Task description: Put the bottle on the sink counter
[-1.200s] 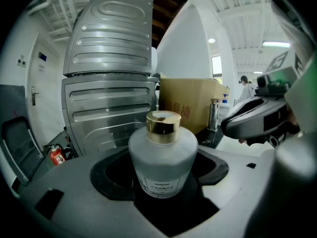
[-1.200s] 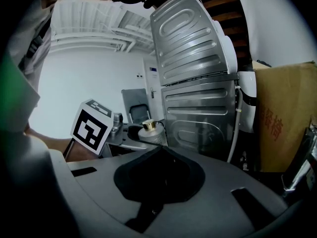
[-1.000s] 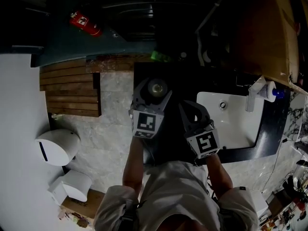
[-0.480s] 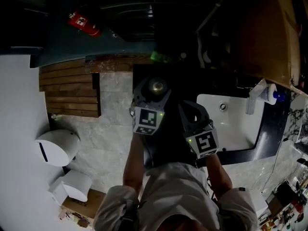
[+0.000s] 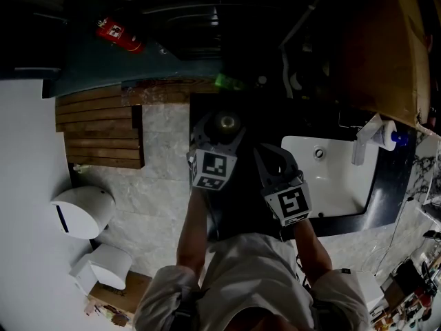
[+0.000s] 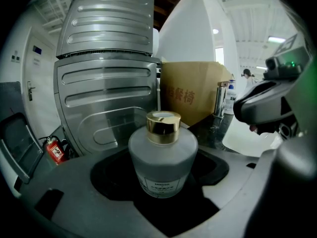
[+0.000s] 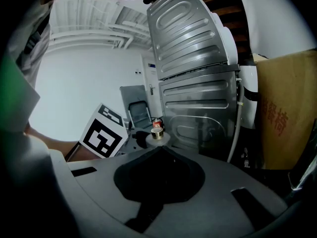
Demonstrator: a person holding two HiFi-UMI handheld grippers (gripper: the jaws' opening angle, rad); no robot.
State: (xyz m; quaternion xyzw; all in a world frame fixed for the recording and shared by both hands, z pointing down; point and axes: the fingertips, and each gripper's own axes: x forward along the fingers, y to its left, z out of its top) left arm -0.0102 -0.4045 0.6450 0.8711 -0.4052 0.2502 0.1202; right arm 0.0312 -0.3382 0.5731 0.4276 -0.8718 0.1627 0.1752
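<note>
Forearms reach forward side by side below us, a gripper in each hand. Our left gripper [image 5: 221,135] pinches the bottle [image 6: 162,155] low on its body: squat frosted grey glass, round shoulders, gold cap, small label. It stands upright, cap up, long axis vertical, left of the white sink basin [image 5: 341,178]. Our right gripper [image 7: 159,149] sits just beside, tongs pressed together on nothing.

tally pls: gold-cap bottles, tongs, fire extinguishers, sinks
gold-cap bottle: 1, in the left tongs
tongs: 2, left tongs and right tongs
fire extinguisher: 1
sink: 1
Total: 5
</note>
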